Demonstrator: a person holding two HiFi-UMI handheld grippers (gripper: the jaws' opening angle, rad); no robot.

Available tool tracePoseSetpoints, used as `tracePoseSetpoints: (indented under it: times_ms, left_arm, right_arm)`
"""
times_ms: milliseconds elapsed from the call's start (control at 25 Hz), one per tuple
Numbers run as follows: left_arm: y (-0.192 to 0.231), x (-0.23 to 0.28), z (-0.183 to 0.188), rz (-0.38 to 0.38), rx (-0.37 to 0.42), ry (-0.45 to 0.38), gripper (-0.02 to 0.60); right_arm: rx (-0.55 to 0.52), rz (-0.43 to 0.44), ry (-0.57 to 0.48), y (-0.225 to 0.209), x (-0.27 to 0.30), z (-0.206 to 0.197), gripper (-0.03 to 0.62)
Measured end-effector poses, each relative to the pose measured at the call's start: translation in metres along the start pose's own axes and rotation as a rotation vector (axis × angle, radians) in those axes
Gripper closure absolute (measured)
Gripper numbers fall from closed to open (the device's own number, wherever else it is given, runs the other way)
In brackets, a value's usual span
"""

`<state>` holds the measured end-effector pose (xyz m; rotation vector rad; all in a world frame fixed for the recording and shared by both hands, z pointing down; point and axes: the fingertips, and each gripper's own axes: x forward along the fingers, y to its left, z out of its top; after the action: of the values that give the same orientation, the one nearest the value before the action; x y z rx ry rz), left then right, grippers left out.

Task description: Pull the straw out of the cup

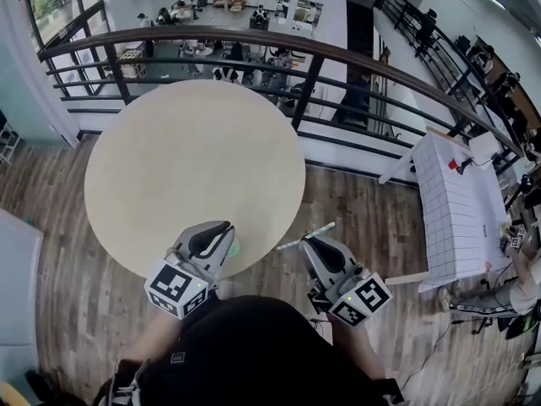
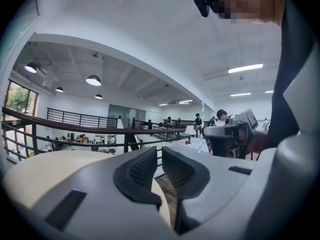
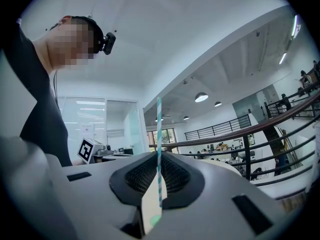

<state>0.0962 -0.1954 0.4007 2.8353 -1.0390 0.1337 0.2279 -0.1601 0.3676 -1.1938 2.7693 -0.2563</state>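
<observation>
Round counter (image 1: 169, 167) fills the upper left, and off its lower edge the right gripper (image 1: 311, 243) pinches the thin stripy straw (image 1: 292, 243) — it could slip and drop — while the left gripper (image 1: 225, 233), nearly closed and empty, might bump what looks like the green cup (image 1: 234, 248) beside it.

The head view looks steeply down on the round bench (image 1: 169, 167), left tongs (image 1: 224, 237) at seven o'clock, right tongs (image 1: 311, 244) at five. Each tongs view sits close behind its own jaws, looking level. All three show the bench and railing (image 1: 254, 41).
</observation>
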Motion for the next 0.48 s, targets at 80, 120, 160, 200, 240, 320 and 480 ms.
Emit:
tracePoseSetpoints:
  times_ms: [80,120,160,200,240,320,480]
  left_arm:
    - [0.001,0.001,0.0,0.0,0.002,0.004,0.548]
    - [0.001,0.001,0.0,-0.001,0.004,0.005,0.548]
    - [0.0,0.001,-0.001,-0.002,0.005,0.005,0.548]
    - [-0.002,0.0,-0.001,-0.002,0.006,0.006,0.548]
    - [-0.004,-0.001,-0.003,-0.001,0.006,0.006,0.548]
    - [-0.007,-0.003,-0.006,0.001,0.006,0.009,0.548]
    - [0.005,0.005,-0.005,0.002,0.003,0.012,0.548]
  right_arm:
    - [0.002,0.005,0.003,-0.001,0.003,-0.001,0.554]
    - [0.004,0.007,0.005,-0.001,0.004,-0.002,0.556]
    - [0.005,0.009,0.006,0.0,0.004,-0.003,0.556]
    - [0.006,0.01,0.007,0.001,0.003,-0.005,0.555]
    - [0.009,0.011,0.007,0.002,0.001,-0.006,0.556]
    - [0.016,0.01,0.006,0.003,-0.001,-0.009,0.554]
    - [0.026,0.012,0.009,-0.004,0.009,-0.009,0.556]
